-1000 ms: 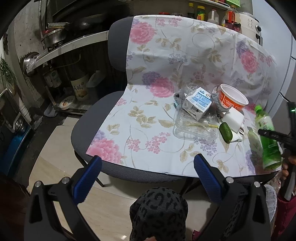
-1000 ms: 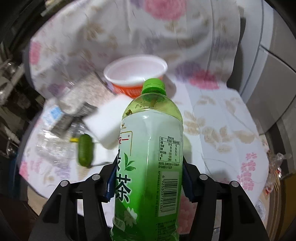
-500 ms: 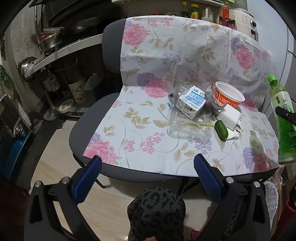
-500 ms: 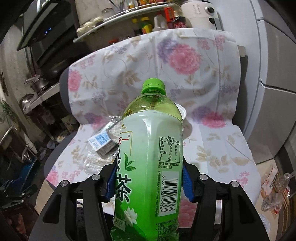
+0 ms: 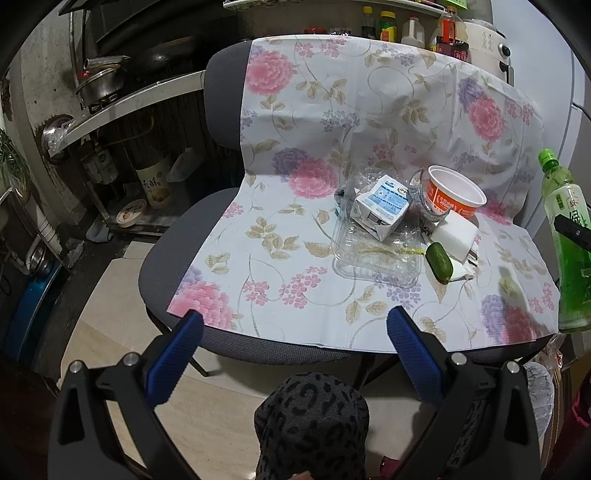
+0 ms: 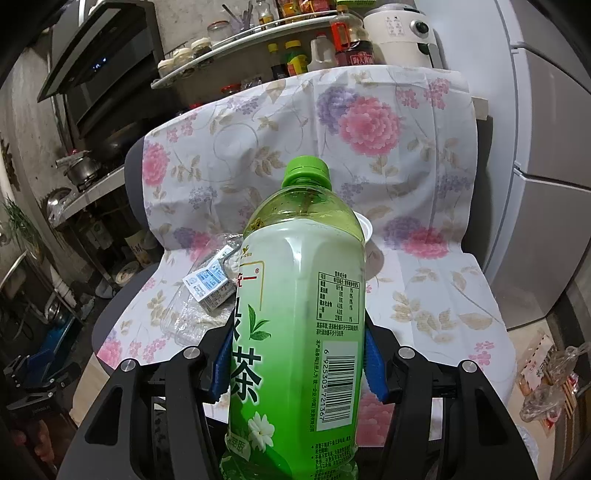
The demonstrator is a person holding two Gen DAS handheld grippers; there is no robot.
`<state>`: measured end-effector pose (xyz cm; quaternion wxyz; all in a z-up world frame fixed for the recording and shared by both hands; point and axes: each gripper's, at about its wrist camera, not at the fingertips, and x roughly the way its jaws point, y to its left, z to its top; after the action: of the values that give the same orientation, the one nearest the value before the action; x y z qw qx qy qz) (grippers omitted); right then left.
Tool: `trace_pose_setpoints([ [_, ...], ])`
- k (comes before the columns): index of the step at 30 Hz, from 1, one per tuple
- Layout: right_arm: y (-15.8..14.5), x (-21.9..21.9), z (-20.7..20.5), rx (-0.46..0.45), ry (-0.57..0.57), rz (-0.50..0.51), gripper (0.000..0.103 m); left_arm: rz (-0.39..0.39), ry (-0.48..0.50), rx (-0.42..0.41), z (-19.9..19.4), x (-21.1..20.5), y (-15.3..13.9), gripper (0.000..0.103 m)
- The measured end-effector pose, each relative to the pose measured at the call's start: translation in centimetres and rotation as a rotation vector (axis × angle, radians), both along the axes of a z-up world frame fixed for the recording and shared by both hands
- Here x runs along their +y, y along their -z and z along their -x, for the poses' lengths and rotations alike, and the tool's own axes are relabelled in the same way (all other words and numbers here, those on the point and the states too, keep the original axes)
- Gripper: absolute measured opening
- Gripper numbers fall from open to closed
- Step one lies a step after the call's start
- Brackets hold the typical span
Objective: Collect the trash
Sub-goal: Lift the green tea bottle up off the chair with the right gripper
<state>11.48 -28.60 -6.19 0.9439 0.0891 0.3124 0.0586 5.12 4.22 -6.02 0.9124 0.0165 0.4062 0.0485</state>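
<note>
My right gripper (image 6: 297, 363) is shut on a green tea bottle (image 6: 299, 314) with a green cap, held upright above the chair's right front edge; the bottle also shows in the left wrist view (image 5: 567, 236). On the floral cloth (image 5: 295, 229) over the chair lie a crushed milk carton (image 5: 382, 210), a clear plastic tray (image 5: 373, 254), an orange-and-white cup (image 5: 456, 195), a white block (image 5: 454, 234) and a small green piece (image 5: 439, 260). My left gripper (image 5: 295, 350) is open and empty, in front of the chair's front edge.
A leopard-print cap (image 5: 314, 421) sits below the left gripper. Stove shelf with pots (image 5: 107, 92) stands at left. Sauce bottles (image 6: 314, 51) and a white appliance (image 6: 400, 35) stand behind the chair. A fridge (image 6: 546, 184) is right. Plastic bags (image 6: 550, 384) lie on the floor.
My right gripper has lifted the bottle off the cloth and pulled back and up from the trash pile. My left gripper has barely shifted and stays open.
</note>
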Motion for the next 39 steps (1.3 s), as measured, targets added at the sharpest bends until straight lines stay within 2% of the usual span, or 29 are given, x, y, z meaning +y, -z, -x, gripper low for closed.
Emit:
trace_pose_setpoints([
  [14, -0.7, -0.4, 1.5, -0.022, -0.009, -0.014, 0.058, 0.009, 0.002, -0.004, 0.2, 0.0, -0.2, 0.096],
  [22, -1.6, -0.2, 3.2, -0.060, -0.020, -0.012, 0.058, 0.006, 0.013, -0.019, 0.3, -0.8, -1.0, 0.096],
  [25, -1.9, -0.8, 3.6, -0.094, -0.017, -0.041, 0.058, -0.002, 0.033, -0.032, 0.2, -1.4, -1.4, 0.096],
  [39, -2.2, -0.8, 2.9, -0.098, -0.033, -0.050, 0.058, 0.010, 0.057, -0.037, -0.5, -2.1, -1.3, 0.096],
])
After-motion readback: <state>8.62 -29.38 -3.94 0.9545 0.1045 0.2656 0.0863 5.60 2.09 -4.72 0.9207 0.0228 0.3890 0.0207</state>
